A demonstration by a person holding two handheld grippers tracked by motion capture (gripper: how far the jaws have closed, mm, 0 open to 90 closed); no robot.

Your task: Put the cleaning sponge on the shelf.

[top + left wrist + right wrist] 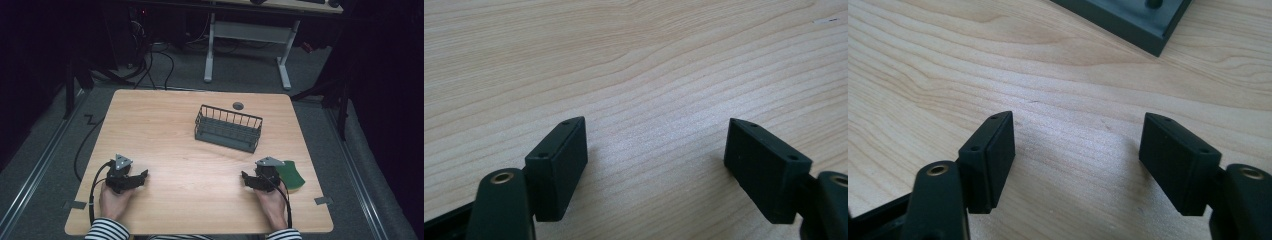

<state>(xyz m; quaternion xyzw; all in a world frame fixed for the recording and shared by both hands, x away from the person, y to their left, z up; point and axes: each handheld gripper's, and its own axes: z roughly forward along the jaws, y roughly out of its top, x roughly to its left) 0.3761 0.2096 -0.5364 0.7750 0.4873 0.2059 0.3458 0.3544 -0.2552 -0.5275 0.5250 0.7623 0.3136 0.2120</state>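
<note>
Wooden table (200, 165) bears both hands, left tool (137, 180) and right tool (248, 179) spread.

Both hands rest low at the near side, the left hand (114, 200) gripping the left gripper (141, 178) and the right hand (271, 200) the right gripper (246, 179). Striped sleeves (106, 230) cover the forearms. Each gripper's jaws are spread wide with nothing between them.

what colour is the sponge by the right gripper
Dark green with a yellow edge, best in the high view: sponge.
</note>
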